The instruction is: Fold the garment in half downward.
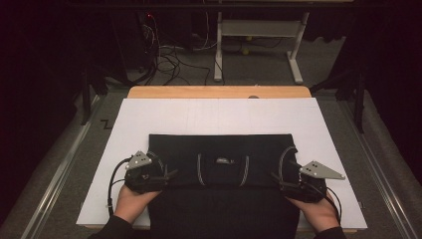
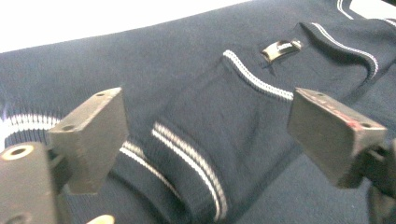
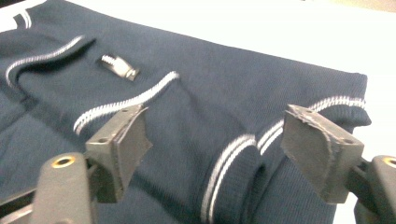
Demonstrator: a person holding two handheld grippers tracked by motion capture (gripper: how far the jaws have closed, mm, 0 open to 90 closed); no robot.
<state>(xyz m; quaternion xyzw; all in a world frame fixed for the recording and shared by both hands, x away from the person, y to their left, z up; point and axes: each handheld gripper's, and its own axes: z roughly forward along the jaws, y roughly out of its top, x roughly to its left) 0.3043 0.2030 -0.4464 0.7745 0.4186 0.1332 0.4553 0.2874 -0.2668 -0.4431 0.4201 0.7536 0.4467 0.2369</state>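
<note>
A dark navy knitted top [image 1: 221, 149] with white-striped collar and cuffs lies folded on the white board [image 1: 214, 117]. My left gripper [image 1: 169, 175] rests at the top's left edge, my right gripper [image 1: 276, 178] at its right edge. In the left gripper view the left gripper [image 2: 210, 116] stands open, a folded striped cuff [image 2: 187, 158] lying below the gap between its jaws, untouched by the pads. In the right gripper view the right gripper [image 3: 219, 126] is open too, over another striped cuff [image 3: 233, 168]. A small neck label [image 2: 280, 49] [image 3: 119, 66] sits inside the collar.
The white board lies on a wooden table [image 1: 219, 92]. White margins of board run left, right and beyond the top. On the floor behind stand a desk frame [image 1: 259, 30] and a tangle of cables [image 1: 169, 59]. Metal rails [image 1: 64, 164] flank the table.
</note>
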